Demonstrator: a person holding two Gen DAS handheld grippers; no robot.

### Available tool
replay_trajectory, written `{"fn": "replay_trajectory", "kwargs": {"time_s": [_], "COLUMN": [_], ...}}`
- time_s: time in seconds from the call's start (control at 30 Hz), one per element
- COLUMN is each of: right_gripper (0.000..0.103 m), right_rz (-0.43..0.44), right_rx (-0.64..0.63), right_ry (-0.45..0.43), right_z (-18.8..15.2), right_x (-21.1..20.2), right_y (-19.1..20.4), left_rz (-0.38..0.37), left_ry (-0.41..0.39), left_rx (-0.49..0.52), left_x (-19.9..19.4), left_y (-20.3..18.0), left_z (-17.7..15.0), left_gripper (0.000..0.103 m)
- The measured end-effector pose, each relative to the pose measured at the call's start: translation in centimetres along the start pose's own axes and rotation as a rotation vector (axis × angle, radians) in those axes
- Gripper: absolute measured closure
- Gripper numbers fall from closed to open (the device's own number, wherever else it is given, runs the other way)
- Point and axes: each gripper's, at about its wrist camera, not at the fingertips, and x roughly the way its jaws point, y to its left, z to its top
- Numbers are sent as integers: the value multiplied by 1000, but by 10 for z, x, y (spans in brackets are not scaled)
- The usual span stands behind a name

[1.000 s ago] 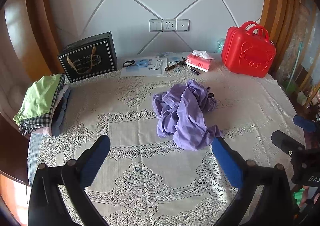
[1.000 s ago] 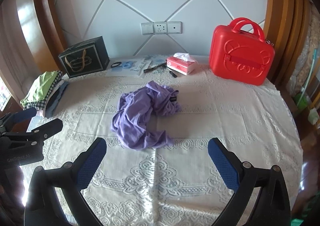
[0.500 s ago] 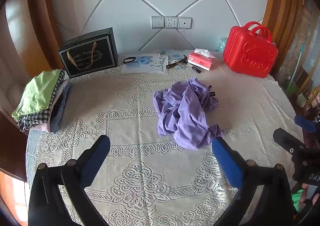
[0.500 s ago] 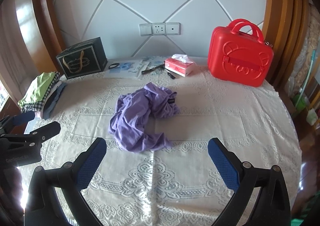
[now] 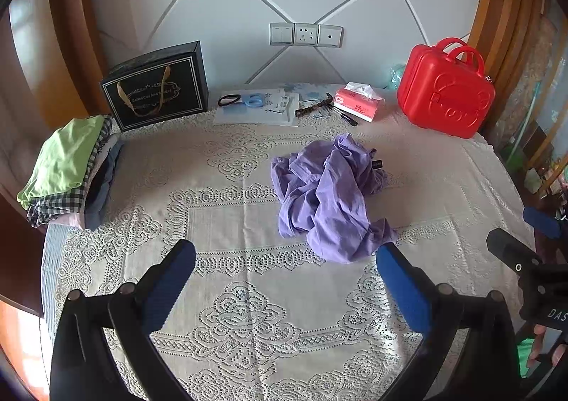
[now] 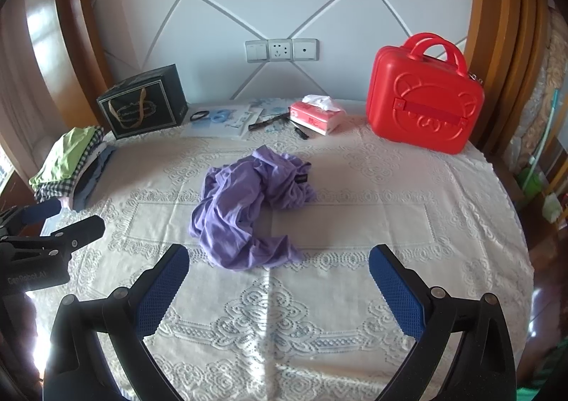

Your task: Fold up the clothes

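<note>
A crumpled purple garment [image 5: 330, 195] lies in a heap at the middle of the lace-covered table [image 5: 248, 312]; it also shows in the right wrist view [image 6: 248, 206]. My left gripper [image 5: 285, 259] is open and empty, hovering short of the heap's near edge. My right gripper [image 6: 278, 255] is open and empty, just in front of the heap. Each gripper shows at the edge of the other's view: the right one [image 5: 525, 241], the left one [image 6: 53, 220]. A stack of folded clothes [image 5: 67, 170] with a green one on top sits at the table's left edge.
Along the back wall stand a black gift bag [image 5: 156, 85], papers with blue scissors [image 5: 255, 103], a tissue pack [image 5: 358, 103] and a red case [image 5: 443, 92]. The round table's edge curves down at the right [image 6: 514, 209].
Both views have drawn back and risen slightly, so the garment sits a little farther away. The garment has not moved and both grippers have stayed open.
</note>
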Motion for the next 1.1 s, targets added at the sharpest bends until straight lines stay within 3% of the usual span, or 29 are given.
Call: {"fn": "replay_trajectory", "kwargs": {"time_s": [0.87, 1.1], "right_gripper": [0, 0], "right_rz": [-22, -13], "right_rx": [10, 10], "right_ry": [30, 52], "right_z": [-2, 4], "right_x": [17, 37], "right_y": [-7, -13], "left_rz": [-10, -16], "left_ry": [39, 64], "left_rx": [-2, -7], "left_x": [20, 53], "left_y": [3, 5], "left_z": [4, 3], "left_gripper": [0, 0]}}
